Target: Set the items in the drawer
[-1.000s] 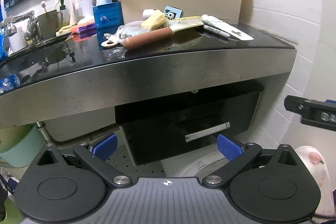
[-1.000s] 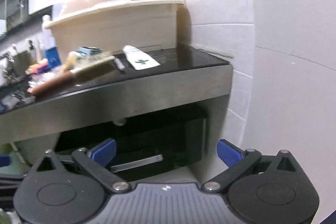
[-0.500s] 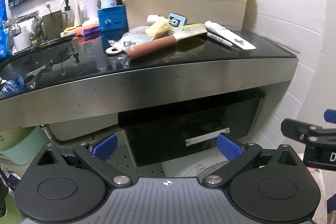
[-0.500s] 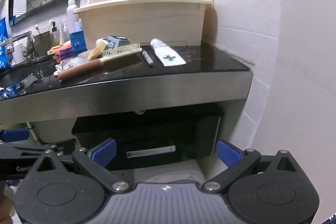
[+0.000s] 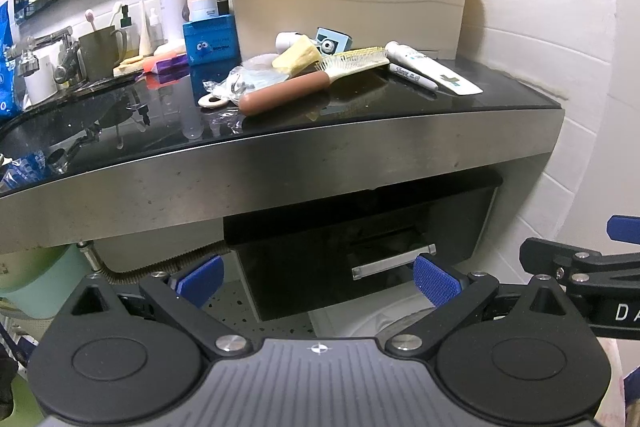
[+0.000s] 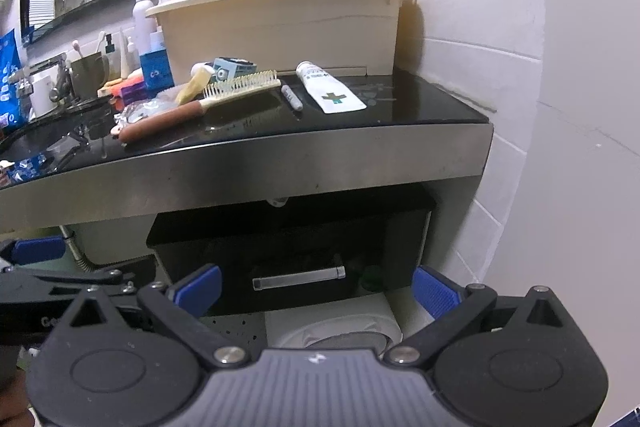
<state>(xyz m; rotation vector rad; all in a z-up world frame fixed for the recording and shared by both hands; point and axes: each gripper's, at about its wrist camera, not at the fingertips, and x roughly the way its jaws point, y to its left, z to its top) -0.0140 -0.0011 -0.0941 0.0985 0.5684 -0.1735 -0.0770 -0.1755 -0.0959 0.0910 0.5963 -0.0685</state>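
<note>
A black drawer [image 5: 360,247] with a metal bar handle [image 5: 394,261] sits shut under the black counter [image 5: 120,131]; it also shows in the right wrist view [image 6: 292,247] with its handle [image 6: 298,277]. On the counter lie a brown-handled hairbrush [image 5: 312,81], a white tube [image 5: 434,73], a marker [image 5: 414,77] and a plastic bag of small items [image 5: 248,83]. My left gripper [image 5: 318,281] is open and empty, below and in front of the drawer. My right gripper [image 6: 316,287] is open and empty, level with the drawer handle.
A big beige lidded bin [image 5: 348,3] stands at the back of the counter against the tiled wall [image 5: 560,27]. Bottles, a blue box [image 5: 210,41], a mug [image 5: 100,51] and a tap [image 5: 44,47] crowd the left. A white round object [image 6: 340,327] sits on the floor below the drawer.
Both grippers have risen and drawn back a little, so the counter top shows more. The right gripper has swung left, bringing the drawer handle toward the middle of its view.
</note>
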